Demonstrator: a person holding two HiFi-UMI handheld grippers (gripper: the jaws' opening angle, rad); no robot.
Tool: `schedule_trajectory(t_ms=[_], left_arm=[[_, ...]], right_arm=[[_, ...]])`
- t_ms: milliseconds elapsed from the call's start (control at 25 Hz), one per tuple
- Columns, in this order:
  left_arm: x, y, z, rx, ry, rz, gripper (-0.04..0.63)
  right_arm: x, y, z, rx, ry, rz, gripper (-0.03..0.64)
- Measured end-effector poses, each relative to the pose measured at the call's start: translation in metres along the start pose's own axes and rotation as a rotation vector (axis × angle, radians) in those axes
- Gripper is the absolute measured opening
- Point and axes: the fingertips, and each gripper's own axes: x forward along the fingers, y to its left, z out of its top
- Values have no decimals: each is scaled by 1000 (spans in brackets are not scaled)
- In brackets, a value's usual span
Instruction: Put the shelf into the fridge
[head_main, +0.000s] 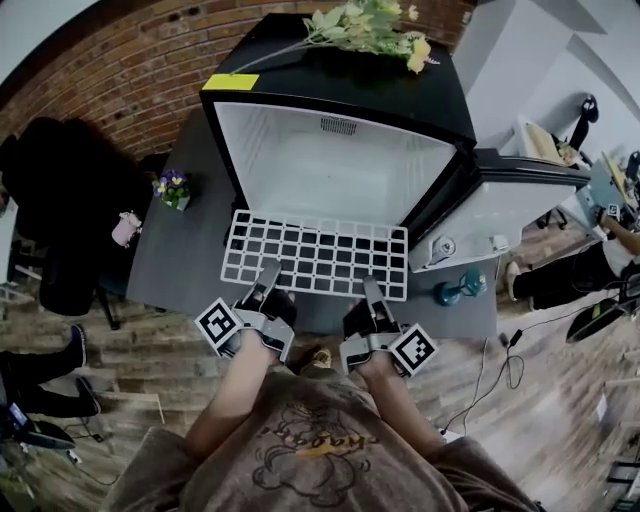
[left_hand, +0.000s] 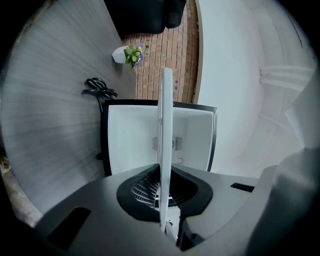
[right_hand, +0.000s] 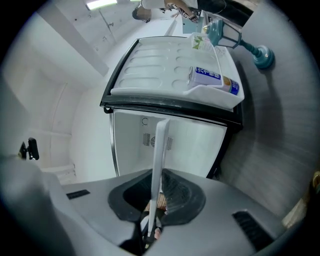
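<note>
A white wire-grid shelf (head_main: 318, 253) hangs flat in front of the open black fridge (head_main: 335, 160), whose white inside shows bare. My left gripper (head_main: 268, 278) is shut on the shelf's near edge at the left. On the same edge, further right, my right gripper (head_main: 372, 290) is shut too. In the left gripper view the shelf (left_hand: 165, 145) shows edge-on between the jaws, with the fridge opening (left_hand: 135, 140) straight ahead. The right gripper view also has the shelf (right_hand: 159, 155) edge-on before the fridge (right_hand: 170, 137).
The fridge door (head_main: 500, 205) stands open to the right; its rack holds a carton (right_hand: 212, 80). Flowers (head_main: 365, 25) lie on the fridge top. A small potted plant (head_main: 173, 188) and a pink object (head_main: 125, 229) sit left on the grey mat (head_main: 170, 270). A teal dumbbell (head_main: 455, 290) lies right.
</note>
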Motion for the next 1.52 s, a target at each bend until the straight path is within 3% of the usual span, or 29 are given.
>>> schedule_trajectory(t_ms=[320, 1520], left_arm=[[3, -5, 5, -7, -25, 3, 49], [57, -58, 30, -14, 93, -57, 51]], right_arm=[[10, 3, 1, 8, 22, 2, 38], [49, 51, 23, 17, -81, 32, 37]])
